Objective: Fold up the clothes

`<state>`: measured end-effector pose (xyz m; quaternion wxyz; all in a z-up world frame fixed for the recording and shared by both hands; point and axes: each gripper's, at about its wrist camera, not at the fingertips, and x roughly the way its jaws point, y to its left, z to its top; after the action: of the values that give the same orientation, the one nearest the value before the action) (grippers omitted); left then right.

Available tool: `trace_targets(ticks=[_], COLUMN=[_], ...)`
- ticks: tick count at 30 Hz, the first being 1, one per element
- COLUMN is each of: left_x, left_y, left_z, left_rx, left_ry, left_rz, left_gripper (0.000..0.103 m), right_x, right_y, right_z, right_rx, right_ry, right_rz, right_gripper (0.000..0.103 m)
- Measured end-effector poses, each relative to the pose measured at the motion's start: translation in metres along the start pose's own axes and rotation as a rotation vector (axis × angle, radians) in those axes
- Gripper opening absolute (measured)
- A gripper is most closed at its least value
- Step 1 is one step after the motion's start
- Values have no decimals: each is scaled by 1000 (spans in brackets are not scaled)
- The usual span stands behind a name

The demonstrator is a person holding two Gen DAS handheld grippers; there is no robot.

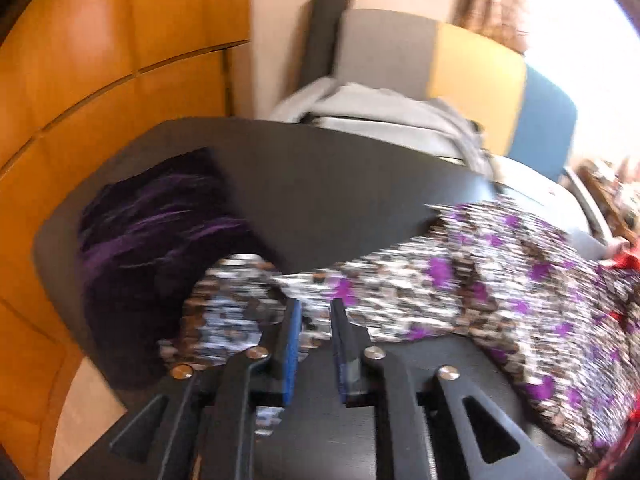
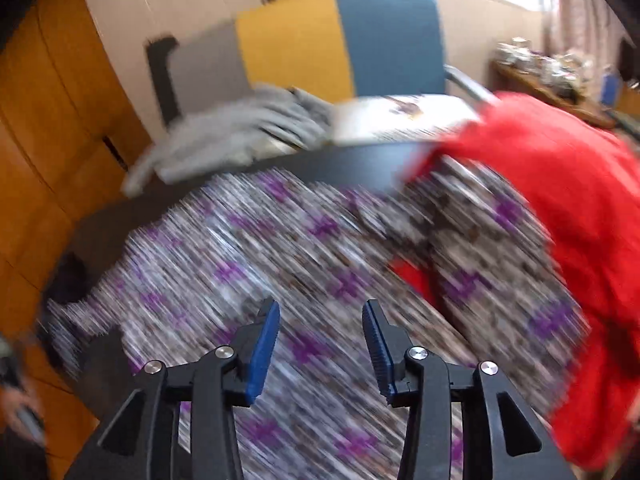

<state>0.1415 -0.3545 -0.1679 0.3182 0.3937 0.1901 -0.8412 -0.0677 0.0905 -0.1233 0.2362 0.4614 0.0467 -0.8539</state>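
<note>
1. The left gripper (image 1: 316,312) points steeply down at the dark table (image 1: 320,184). Its blue-padded fingers (image 1: 294,320) stand a narrow gap apart, released, with nothing pinched between them.
2. Just past those fingertips lies the patterned garment (image 1: 460,280), white and brown with purple flowers. It stretches from below the left gripper across to the right edge of the left wrist view, lying flat and rumpled on the table.
3. A dark purple cloth (image 1: 152,240) sits bunched on the table to the left of the patterned garment, touching its near end.
4. The right gripper (image 2: 320,320) also tilts steeply down, directly over the patterned garment (image 2: 240,260), which fills most of the right wrist view. Its fingers (image 2: 268,332) are spread wide and hold nothing.
5. The right wrist view is heavily streaked with blur, so whether the fingertips touch the fabric is hard to tell; they seem to hang just above it.
6. A red garment (image 2: 560,200) lies on the right, overlapping the patterned garment's far edge.
7. Behind the table stands a chair (image 2: 340,40) with grey, yellow and blue panels, with grey clothing (image 2: 240,128) heaped on its seat.
8. Orange wooden cabinets (image 1: 100,60) line the left side.
</note>
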Motion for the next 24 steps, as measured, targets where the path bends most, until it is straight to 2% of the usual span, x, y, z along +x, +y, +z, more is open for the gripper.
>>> trace_targets(ticks=[5,8,11,13,18,20,21,24], left_x=[8,7,-1,-7,-10,-7,-5,3], left_y=[-51,-81,-98,-106,-99,-91,-86,-72], left_z=[-15,-23,-27,-32,-45,-48,-51,-58], left_rx=[94,133,154,183,188,165,148,82], left_ry=[72,93,98,95,136,154,166,216], left_rz=[-141,-204,-270,-283,-304,-313,-321,-366], left_gripper=[18,18,18,18,18,18,18,18], right_x=[-20,-22,-13,-1,31,36,36,35], right_y=[-29,-4,29,48,74,73,71,66], right_z=[-78,-110,-126,-132,-128,-120,-114,-97], right_rx=[-14,-140,-269,-336,-453,-431,-403,-302], right_ry=[108,158,178,186,176,198,211,262], right_rz=[-49,-37,-1,30,-32,-8,13,133], right_gripper=[45,45,50,55,58,40,16,14])
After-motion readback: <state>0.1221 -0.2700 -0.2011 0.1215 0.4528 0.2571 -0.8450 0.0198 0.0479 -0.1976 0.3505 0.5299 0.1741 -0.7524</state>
